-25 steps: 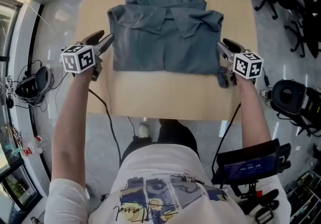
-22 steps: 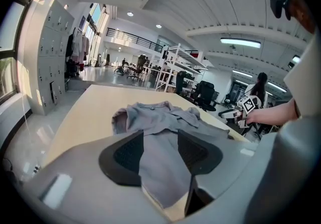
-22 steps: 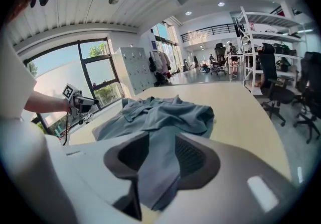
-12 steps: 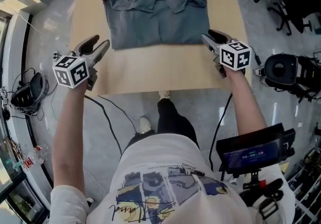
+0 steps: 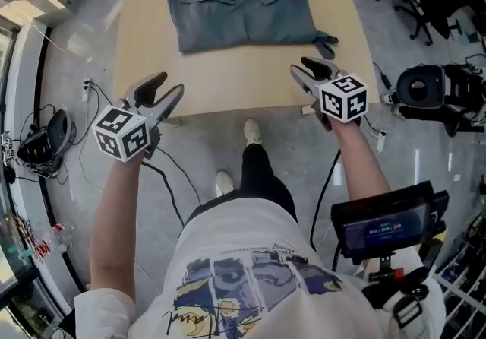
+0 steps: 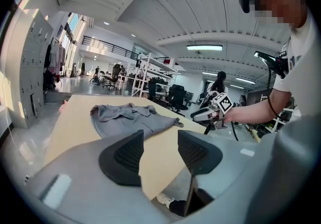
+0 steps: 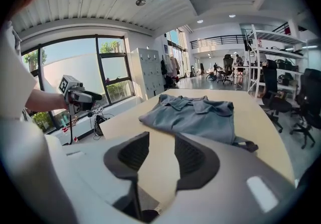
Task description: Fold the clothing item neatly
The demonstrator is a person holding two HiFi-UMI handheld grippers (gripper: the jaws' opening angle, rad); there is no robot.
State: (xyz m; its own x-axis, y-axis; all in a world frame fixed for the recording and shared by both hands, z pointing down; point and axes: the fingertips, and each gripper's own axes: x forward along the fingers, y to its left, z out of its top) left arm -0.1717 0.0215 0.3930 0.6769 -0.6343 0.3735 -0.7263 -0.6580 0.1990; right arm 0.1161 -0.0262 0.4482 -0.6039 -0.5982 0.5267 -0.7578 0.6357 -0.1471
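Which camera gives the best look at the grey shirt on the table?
The head view: it looks down on the whole folded grey shirt, collar and outline clear. The left gripper view and right gripper view show it too, but low and foreshortened.

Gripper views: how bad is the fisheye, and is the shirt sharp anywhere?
Left gripper view: strong fisheye, black corners, bowed ceiling beams, shirt small but fairly sharp. Right gripper view: same bowing, bright windows at left, shirt clear. Head view: little distortion, even light, shirt sharp on the table.
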